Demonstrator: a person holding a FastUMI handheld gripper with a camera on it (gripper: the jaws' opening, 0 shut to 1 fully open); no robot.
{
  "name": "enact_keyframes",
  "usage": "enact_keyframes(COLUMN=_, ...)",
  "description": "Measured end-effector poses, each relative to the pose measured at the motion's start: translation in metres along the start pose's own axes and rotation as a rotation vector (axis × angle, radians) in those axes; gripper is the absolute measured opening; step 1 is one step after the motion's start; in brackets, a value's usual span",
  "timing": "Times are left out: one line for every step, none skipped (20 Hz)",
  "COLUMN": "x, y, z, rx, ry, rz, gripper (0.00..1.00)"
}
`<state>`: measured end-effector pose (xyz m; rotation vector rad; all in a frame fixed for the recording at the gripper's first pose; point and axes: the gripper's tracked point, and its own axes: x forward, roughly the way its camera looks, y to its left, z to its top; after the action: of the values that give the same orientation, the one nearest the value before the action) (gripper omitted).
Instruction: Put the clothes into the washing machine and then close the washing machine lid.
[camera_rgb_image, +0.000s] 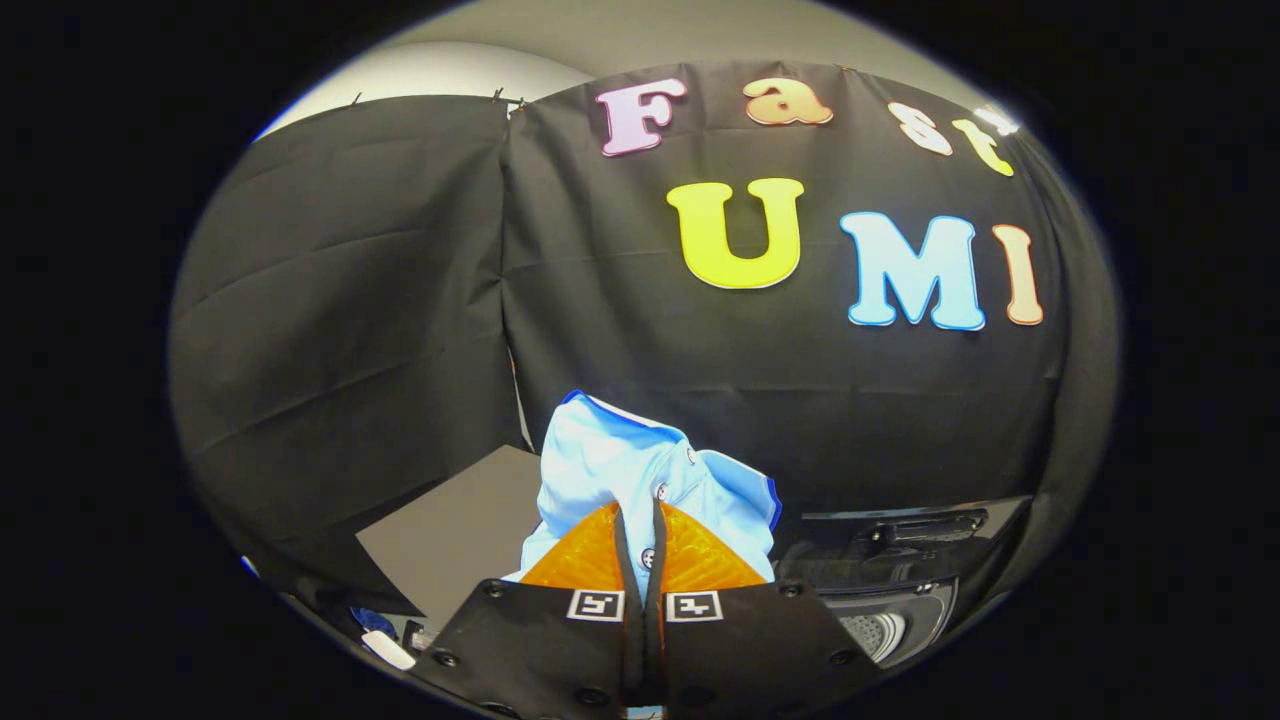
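A light blue buttoned shirt (625, 470) with darker blue trim is pinched between my two fingers, and its bunched cloth rises just ahead of the fingertips. My gripper (640, 515) is shut on it and holds it up in the air in front of the black booth wall. To the right of the fingers and lower down is the washing machine (880, 590), dark, with its lid (915, 530) raised and part of the pale perforated drum (878, 632) showing under it.
A grey panel (460, 540) lies to the left of the fingers, below the black cloth. Small items, one white and one blue, lie near its lower corner (385, 645). The black cloth wall stands close behind the shirt.
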<state>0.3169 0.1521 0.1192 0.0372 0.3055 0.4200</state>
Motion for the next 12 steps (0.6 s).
enact_keyframes(x=-0.004, y=-0.008, z=-0.001, rx=0.001, ry=-0.002, rz=-0.010, gripper=0.01)
enact_keyframes(x=-0.006, y=-0.015, z=-0.002, rx=0.000, ry=-0.002, rz=-0.018, gripper=0.01)
enact_keyframes(x=-0.008, y=-0.022, z=-0.003, rx=0.000, ry=-0.001, rz=-0.027, gripper=0.01)
enact_keyframes(x=-0.011, y=-0.027, z=-0.003, rx=0.001, ry=-0.002, rz=-0.035, gripper=0.01)
enact_keyframes(x=-0.014, y=-0.031, z=-0.004, rx=0.003, ry=-0.003, rz=-0.041, gripper=0.01)
enact_keyframes(x=-0.017, y=-0.036, z=-0.003, rx=0.004, ry=-0.006, rz=-0.049, gripper=0.01)
enact_keyframes(x=-0.020, y=-0.042, z=-0.004, rx=0.004, ry=-0.006, rz=-0.058, gripper=0.01)
enact_keyframes(x=-0.022, y=-0.048, z=-0.004, rx=0.005, ry=-0.007, rz=-0.068, gripper=0.01)
enact_keyframes(x=-0.024, y=-0.053, z=-0.005, rx=0.006, ry=-0.007, rz=-0.077, gripper=0.01)
enact_keyframes(x=-0.026, y=-0.059, z=-0.005, rx=0.007, ry=-0.006, rz=-0.087, gripper=0.01)
enact_keyframes(x=-0.030, y=-0.066, z=-0.006, rx=0.009, ry=-0.006, rz=-0.098, gripper=0.01)
enact_keyframes(x=-0.033, y=-0.072, z=-0.006, rx=0.013, ry=-0.006, rz=-0.109, gripper=0.01)
